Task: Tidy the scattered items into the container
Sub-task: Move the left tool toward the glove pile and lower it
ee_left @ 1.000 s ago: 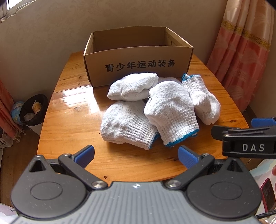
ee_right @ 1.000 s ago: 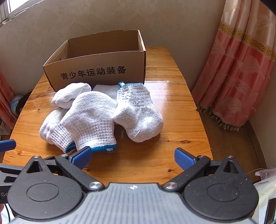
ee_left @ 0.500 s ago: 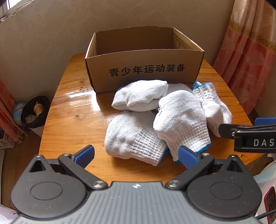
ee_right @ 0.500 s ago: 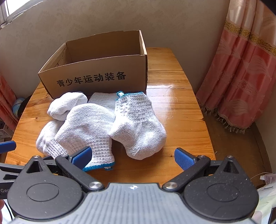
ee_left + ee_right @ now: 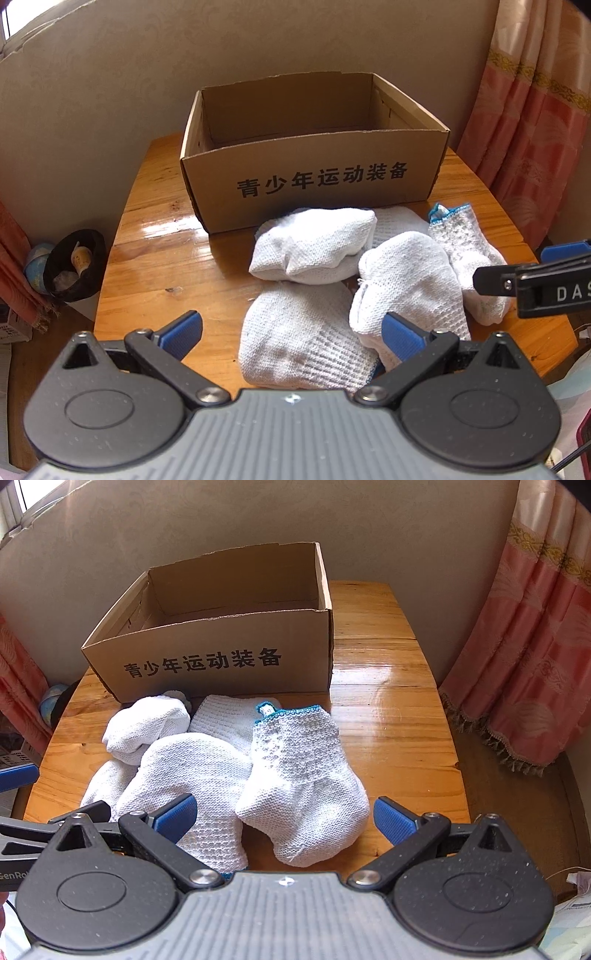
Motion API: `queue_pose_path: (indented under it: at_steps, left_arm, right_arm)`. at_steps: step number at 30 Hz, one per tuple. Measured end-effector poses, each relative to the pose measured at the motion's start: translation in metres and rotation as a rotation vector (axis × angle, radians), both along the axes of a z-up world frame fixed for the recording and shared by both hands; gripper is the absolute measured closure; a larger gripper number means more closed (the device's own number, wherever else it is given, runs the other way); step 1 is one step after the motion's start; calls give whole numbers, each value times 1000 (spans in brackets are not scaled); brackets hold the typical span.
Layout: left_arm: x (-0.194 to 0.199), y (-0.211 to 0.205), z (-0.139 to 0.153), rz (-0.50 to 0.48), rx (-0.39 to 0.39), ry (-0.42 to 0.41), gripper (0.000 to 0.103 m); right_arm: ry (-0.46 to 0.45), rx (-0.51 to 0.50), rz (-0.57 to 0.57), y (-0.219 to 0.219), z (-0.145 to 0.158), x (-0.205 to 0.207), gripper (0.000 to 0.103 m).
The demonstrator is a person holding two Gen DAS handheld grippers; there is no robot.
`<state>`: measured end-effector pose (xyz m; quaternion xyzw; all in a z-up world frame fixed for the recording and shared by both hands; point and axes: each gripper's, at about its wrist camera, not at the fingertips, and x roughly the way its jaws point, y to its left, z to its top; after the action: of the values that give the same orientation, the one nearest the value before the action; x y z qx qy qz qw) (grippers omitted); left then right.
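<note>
Left wrist view: left gripper (image 5: 291,330) jaws spread wide, nothing between them. It has moved forward since a second ago — cardboard box (image 5: 314,177) and glove pile now sit larger and closer, and the right blue pad (image 5: 400,338) now overlaps the edge of the pile, where before it sat clear of it over bare wood. Nearest glove (image 5: 303,343) lies between the two pads, not gripped. Right gripper (image 5: 532,277) pokes in from the right edge, over the blue-cuffed glove (image 5: 465,251); from here I cannot tell how its jaws stand. Count: one box, open top, no gloves in the part of the interior I can see; five white knit gloves visible, all on the wooden table (image 5: 162,266) just in front of the box, overlapping. Dark bin (image 5: 74,264) on the floor to the left.

Right wrist view: right gripper (image 5: 282,818) also wide open and empty, also advanced since a second ago. Pads now flank the toe-end of the blue-cuffed glove (image 5: 299,775); earlier they sat short of the pile. Left pad (image 5: 173,818) overlaps the big middle glove (image 5: 192,775). Same five gloves, one box (image 5: 221,653), touching or nearly touching the rear gloves. Pink curtain (image 5: 524,646) on the right.
</note>
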<state>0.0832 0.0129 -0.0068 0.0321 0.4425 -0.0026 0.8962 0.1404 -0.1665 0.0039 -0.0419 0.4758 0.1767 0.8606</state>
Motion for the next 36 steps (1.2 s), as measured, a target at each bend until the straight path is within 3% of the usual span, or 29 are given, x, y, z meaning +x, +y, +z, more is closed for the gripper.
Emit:
queue_pose_path:
  at_steps: [2, 9, 19, 23, 27, 33, 36]
  left_arm:
    - [2, -1, -1, -13, 21, -12, 1]
    - [4, -2, -6, -53, -32, 3, 1]
    - [-1, -12, -16, -117, 69, 30, 1]
    - [-5, -8, -19, -148, 55, 48, 1]
    - [-13, -9, -18, -187, 103, 18, 1]
    - [-10, -1, -25, -171, 110, 103, 1]
    - [-13, 3, -30, -162, 103, 108, 1]
  right_arm:
    - [4, 12, 10, -3, 0, 5, 0]
    - [11, 26, 32, -13, -3, 14, 0]
    - [-20, 72, 172, -9, -3, 4, 0]
    - [21, 101, 202, -9, -4, -1, 0]
    - [49, 119, 212, -10, -6, -6, 0]
    - [65, 135, 239, -9, -10, -16, 0]
    - [72, 143, 257, -9, -13, -21, 0]
